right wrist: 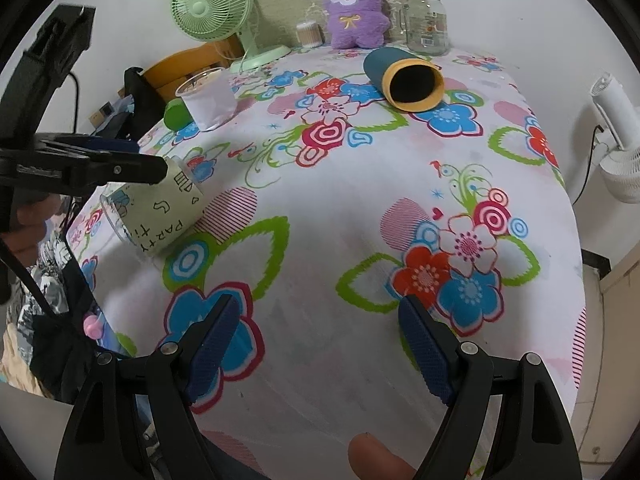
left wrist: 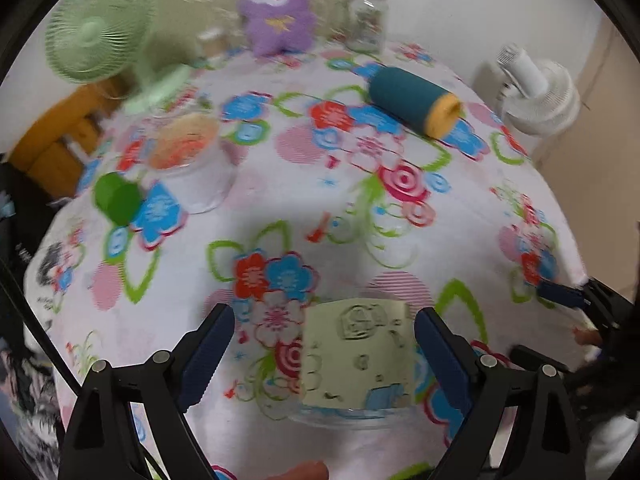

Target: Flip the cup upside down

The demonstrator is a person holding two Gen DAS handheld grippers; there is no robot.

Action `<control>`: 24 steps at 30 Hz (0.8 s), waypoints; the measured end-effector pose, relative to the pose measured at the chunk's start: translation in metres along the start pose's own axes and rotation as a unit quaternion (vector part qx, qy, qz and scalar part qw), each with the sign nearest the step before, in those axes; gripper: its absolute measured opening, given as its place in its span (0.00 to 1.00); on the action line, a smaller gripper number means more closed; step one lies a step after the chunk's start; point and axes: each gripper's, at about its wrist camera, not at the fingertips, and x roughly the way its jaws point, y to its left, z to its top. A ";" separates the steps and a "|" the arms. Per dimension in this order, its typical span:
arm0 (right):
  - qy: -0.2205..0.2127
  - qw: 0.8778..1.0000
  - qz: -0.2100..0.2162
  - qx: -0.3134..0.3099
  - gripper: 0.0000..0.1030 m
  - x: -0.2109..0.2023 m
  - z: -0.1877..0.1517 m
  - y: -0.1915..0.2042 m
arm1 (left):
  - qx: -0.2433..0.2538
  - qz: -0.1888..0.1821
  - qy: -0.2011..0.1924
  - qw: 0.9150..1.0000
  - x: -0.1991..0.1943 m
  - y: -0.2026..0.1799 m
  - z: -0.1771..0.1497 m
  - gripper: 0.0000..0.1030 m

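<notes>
Cup (right wrist: pixel 160 216) lies tilted on its side at the near left edge of the desk (right wrist: pixel 360 208), mouth toward the edge. Left claw (left wrist: pixel 324 354) spread, cup (left wrist: pixel 356 360) between its fingers, beside the right pad (left wrist: pixel 440 356); contact unclear. Right claw (right wrist: pixel 316 348) spread, nothing between its fingers, over the floral cloth.

A flowered tablecloth (right wrist: pixel 360 208) covers the table against a plain white wall (right wrist: pixel 500 8).
</notes>
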 end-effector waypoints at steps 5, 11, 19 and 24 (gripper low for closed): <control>0.004 1.000 -0.002 -0.002 0.81 0.002 0.002 0.005 | 0.055 -0.026 0.046 0.997 0.011 -0.021 -0.002 0.91; 0.001 1.000 -0.004 -0.004 0.81 0.000 0.002 0.009 | 0.087 -0.022 0.081 0.993 0.023 -0.036 -0.003 0.90; -0.003 1.000 -0.001 0.000 0.81 0.000 0.002 0.008 | 0.101 -0.002 0.093 0.991 0.028 -0.042 -0.002 0.62; -0.004 1.000 0.000 0.001 0.81 0.000 0.001 0.007 | 0.095 0.003 0.081 0.992 0.024 -0.041 -0.001 0.60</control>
